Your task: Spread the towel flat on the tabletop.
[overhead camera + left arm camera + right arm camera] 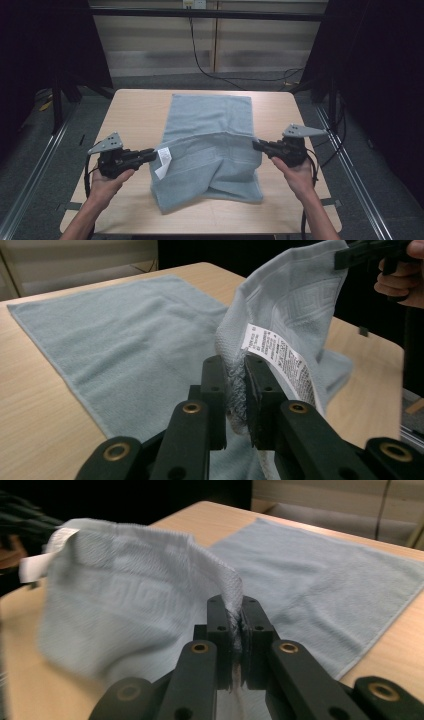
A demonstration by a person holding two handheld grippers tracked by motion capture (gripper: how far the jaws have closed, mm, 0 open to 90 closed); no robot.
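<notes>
A pale blue towel lies lengthwise on the wooden table, its far half flat. The near end is raised off the table by both corners and sags between them. My left gripper is shut on the near left corner, where a white care label hangs down. In the left gripper view the towel edge is pinched between the jaws beside the label. My right gripper is shut on the near right corner; in the right gripper view the towel hem is clamped between the jaws.
Dark curtains flank the table. A black cable runs down the pale wall panels behind it. Metal floor rails run along both sides. Bare wood shows left and right of the towel.
</notes>
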